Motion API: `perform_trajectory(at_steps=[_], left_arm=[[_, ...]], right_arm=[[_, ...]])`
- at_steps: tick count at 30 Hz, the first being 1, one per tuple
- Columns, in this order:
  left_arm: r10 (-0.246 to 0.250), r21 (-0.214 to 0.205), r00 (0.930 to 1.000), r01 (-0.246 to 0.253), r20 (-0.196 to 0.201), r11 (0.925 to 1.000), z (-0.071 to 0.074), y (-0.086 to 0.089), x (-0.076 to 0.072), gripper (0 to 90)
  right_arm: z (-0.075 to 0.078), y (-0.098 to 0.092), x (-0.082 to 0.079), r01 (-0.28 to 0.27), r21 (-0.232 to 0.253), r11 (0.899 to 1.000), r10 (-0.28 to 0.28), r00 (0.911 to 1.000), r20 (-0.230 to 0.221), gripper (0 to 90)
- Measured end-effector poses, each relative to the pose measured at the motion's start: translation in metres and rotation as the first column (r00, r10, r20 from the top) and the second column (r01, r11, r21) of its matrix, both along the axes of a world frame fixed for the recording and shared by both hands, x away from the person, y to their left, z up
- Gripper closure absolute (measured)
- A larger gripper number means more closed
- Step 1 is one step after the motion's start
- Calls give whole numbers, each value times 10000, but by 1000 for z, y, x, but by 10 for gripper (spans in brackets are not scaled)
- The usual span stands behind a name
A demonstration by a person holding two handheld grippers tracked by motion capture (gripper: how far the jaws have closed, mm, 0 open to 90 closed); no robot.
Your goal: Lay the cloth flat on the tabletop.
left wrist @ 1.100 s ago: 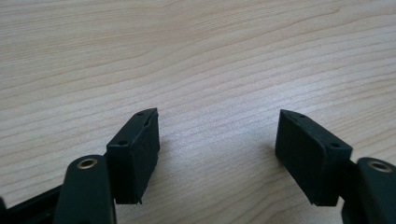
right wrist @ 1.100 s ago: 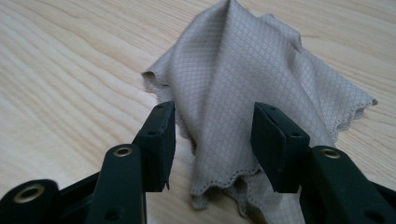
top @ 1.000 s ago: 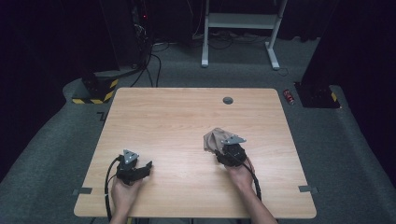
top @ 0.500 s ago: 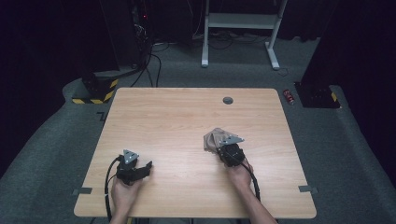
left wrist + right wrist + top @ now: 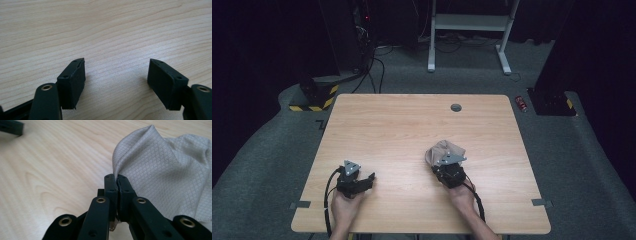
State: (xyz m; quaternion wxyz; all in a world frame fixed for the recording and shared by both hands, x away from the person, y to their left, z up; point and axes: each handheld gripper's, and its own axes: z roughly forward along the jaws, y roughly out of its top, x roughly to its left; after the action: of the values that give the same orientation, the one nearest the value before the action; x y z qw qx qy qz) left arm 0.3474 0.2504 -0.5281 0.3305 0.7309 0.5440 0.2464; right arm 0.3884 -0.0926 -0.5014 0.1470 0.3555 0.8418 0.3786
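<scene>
Beige, diamond-quilted cloth point(image 5: 172, 170), one piece, bunched into soft folds right of centre on the desk point(image 5: 402, 125), toward the near edge. Pinched at its near fold by the right hand-held gripper point(image 5: 116, 181), jaws just closed tight on the fabric. Two grippers in all; left hand-held gripper point(image 5: 116, 75) spread wide over bare pale woodgrain, holding nothing, near the front left edge. Broad open desk beyond both, one round dark grommet point(image 5: 456, 107) toward the far edge.
</scene>
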Motion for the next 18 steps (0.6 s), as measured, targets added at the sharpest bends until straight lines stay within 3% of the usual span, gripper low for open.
perform_trajectory(at_steps=[7,18], left_arm=[[-5,-1,10000,5,-6,10000,0,0,0,310],[126,-32,9999,-126,5,9999,0,-2,0,326]], right_arm=[[-2,12,-15,-624,-27,9980,624,9980,30,880],[-8,37,-45,-1709,-124,9852,1708,9853,-85,879]])
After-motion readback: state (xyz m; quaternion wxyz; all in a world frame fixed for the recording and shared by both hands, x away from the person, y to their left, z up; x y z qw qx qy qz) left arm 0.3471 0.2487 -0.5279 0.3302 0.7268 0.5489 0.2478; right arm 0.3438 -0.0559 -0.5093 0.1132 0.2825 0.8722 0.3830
